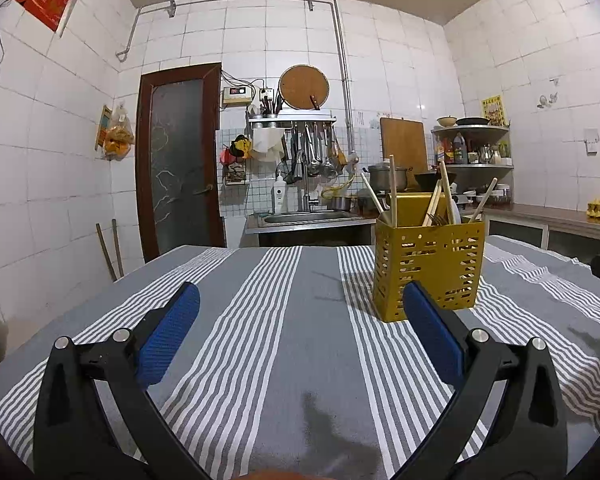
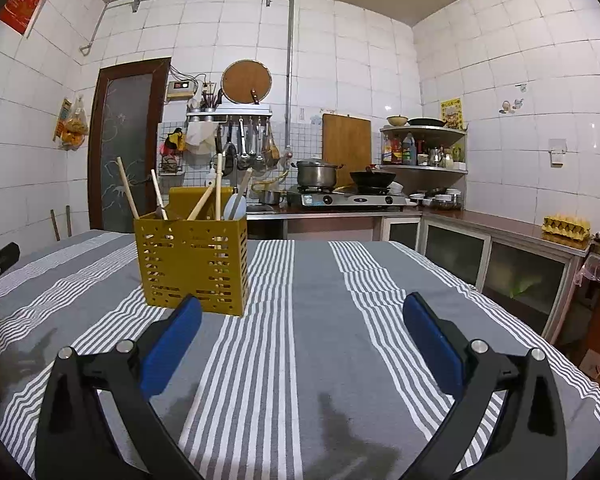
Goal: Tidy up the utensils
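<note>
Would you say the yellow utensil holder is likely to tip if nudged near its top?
Probably somewhat. The yellow utensil holder is tall and perforated, so likely light. The long chopsticks lean out above its rim, raising the weight. The striped cloth underneath may grip rather than let it slide.

— We record a grey tablecloth with white stripes (image 1: 292, 320) covering the table. What do we note on the far wall?

— We note a dark wooden door with a frosted pane (image 1: 180, 160), a round wooden board (image 1: 303, 87) above a rack of hanging ladles (image 1: 314, 152), and a rectangular cutting board (image 2: 347, 148) leaning upright.

— And on the counter?

— We see a steel pot (image 2: 317, 173) beside a black wok (image 2: 373, 179) on the gas stove (image 2: 352, 199), and an egg tray (image 2: 566, 227) well apart at the right.
</note>
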Tool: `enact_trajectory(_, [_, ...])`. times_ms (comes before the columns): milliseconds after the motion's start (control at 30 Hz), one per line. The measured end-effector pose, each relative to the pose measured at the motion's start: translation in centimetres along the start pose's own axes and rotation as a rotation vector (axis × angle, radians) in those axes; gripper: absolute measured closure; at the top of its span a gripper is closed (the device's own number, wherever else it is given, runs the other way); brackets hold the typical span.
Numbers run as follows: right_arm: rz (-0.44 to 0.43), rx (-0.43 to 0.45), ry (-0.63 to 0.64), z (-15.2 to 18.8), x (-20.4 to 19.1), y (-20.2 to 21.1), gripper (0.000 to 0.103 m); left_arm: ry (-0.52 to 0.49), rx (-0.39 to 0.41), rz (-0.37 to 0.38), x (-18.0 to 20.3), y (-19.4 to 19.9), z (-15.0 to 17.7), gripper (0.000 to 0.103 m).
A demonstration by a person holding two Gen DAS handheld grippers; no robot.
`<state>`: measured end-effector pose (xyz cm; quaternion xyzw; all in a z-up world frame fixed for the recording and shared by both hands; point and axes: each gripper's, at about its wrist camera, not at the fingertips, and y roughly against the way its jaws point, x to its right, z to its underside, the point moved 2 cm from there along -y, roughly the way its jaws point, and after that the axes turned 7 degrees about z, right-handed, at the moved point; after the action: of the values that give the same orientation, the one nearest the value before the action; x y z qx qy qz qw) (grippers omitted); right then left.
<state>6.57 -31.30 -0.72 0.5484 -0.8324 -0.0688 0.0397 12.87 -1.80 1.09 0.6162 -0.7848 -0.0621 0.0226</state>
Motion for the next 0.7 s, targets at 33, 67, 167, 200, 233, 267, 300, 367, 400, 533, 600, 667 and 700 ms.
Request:
enact_trajectory(33, [0.01,0.002,-0.001,0.0,0.06,0.0,0.005,0.005,-0.002,0.003,-0.09,-0.03,0.0,0.005])
enact_trajectory(67, [0.015,0.002,-0.001,0.01,0.12,0.07,0.005,0.008,-0.003,0.006,-0.14,-0.03,0.08,0.005])
enact_trajectory(167, [0.029,0.006,0.001,-0.01,0.21,0.15,0.005,0.014,-0.002,0.017,-0.29,-0.07,0.11,0.005])
enact_trajectory(200, [0.031,0.008,0.003,-0.01,0.2,0.21,0.005,0.014,-0.001,0.021,-0.28,-0.08,0.11,0.005])
enact_trajectory(233, [0.031,0.008,0.008,-0.02,0.14,0.17,0.005,0.014,-0.003,0.021,-0.35,-0.1,0.15,0.005])
enact_trajectory(267, [0.032,0.007,0.011,-0.02,0.06,0.2,0.005,0.015,-0.005,0.021,-0.38,-0.17,0.16,0.005])
enact_trajectory(300, [0.033,0.005,0.017,-0.04,-0.03,0.14,0.005,0.016,-0.01,0.021,-0.43,-0.3,0.18,0.005])
enact_trajectory(367, [0.034,0.001,0.025,-0.07,-0.18,0.03,0.005,0.018,-0.015,0.024,-0.43,-0.38,0.22,0.005])
enact_trajectory(400, [0.034,0.001,0.027,-0.1,-0.23,0.03,0.005,0.019,-0.015,0.024,-0.48,-0.41,0.22,0.005])
enact_trajectory(533, [0.033,0.007,0.025,-0.16,-0.18,0.03,0.005,0.017,-0.01,0.021,-0.44,-0.4,0.26,0.005])
enact_trajectory(600, [0.033,0.005,0.031,-0.18,-0.27,-0.05,0.005,0.026,-0.012,0.022,-0.53,-0.51,0.3,0.005])
enact_trajectory(667, [0.034,0.004,0.037,-0.12,-0.27,-0.05,0.005,0.029,-0.013,0.023,-0.44,-0.52,0.39,0.005])
enact_trajectory(700, [0.034,0.003,0.039,-0.08,-0.26,-0.03,0.005,0.029,-0.014,0.023,-0.37,-0.51,0.43,0.005])
